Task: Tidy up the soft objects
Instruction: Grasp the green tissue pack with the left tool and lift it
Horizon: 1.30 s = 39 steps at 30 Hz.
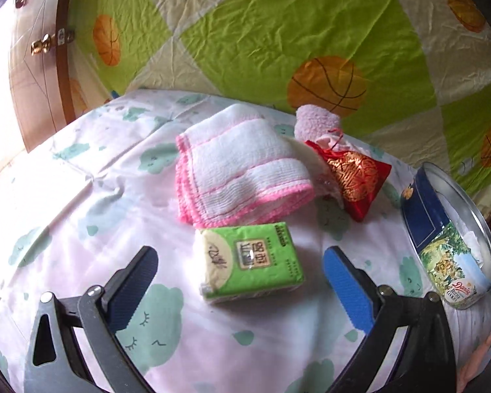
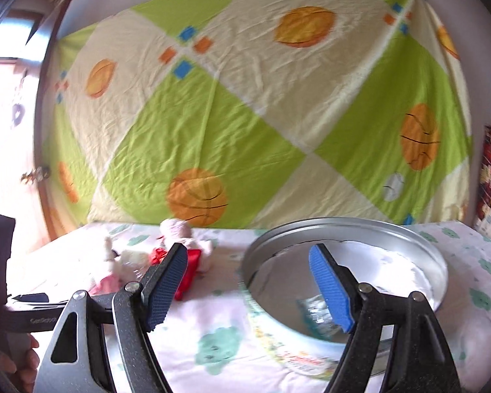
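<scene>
In the left wrist view a green tissue pack [image 1: 250, 263] lies on the bed between the fingers of my open left gripper [image 1: 240, 273]. Behind it lie a folded white towel with pink edging [image 1: 242, 170], a red and gold pouch [image 1: 356, 177] and a pink fluffy item [image 1: 314, 119]. A round cookie tin [image 1: 448, 239] stands open at the right. In the right wrist view my right gripper [image 2: 250, 290] is open and empty, hovering over the near rim of the tin [image 2: 343, 229]. The tin holds a clear wrapped item [image 2: 314, 311]. The red pouch [image 2: 188, 270] shows behind the left finger.
The bed has a white sheet with teal cloud prints [image 1: 81, 216]. A green and cream basketball-print cloth [image 2: 245, 104] hangs along the back. A wooden door with a brass knob [image 1: 42, 46] is at the far left. My left gripper's body [image 2: 3, 281] sits at the left edge.
</scene>
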Available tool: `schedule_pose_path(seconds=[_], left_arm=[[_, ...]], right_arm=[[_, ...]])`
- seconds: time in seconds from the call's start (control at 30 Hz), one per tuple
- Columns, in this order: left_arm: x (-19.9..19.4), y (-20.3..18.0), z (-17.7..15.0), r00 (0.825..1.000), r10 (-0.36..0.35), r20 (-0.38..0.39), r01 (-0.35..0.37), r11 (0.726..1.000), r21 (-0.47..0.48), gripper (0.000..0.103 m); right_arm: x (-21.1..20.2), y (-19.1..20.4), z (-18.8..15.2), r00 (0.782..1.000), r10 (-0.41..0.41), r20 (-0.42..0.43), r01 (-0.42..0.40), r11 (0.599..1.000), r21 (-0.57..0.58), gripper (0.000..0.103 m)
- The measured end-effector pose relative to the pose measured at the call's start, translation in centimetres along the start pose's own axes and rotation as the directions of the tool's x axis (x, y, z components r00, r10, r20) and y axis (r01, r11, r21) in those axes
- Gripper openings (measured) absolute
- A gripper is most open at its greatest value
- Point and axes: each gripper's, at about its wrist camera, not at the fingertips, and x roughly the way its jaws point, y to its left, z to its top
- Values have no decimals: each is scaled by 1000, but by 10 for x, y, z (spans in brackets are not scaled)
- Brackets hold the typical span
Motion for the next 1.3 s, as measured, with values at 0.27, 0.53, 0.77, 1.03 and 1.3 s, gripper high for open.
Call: schedule_pose_path(seconds=[0.27, 0.53, 0.77, 1.03, 1.3], left_arm=[[28, 12, -4, 987, -21, -157, 11, 998, -64, 97], [24, 21, -2, 992, -28, -127, 15, 995, -103, 69], [15, 41, -1, 991, -93, -94, 82, 989, -123, 68], [-11, 79, 37, 996, 7, 93, 3, 994, -111, 68], [7, 98, 103, 966, 135, 218, -112, 987, -116, 68]], right_arm=[[2, 21, -6, 996, 76, -55, -79, 996, -50, 79], [0, 24, -6, 993, 97, -62, -101, 993, -61, 79], [1, 24, -6, 990, 116, -74, -121, 991, -60, 79], [11, 55, -6, 978, 180, -108, -195, 969, -151, 79], [50, 109, -2, 948, 254, -191, -285, 946, -153, 79]])
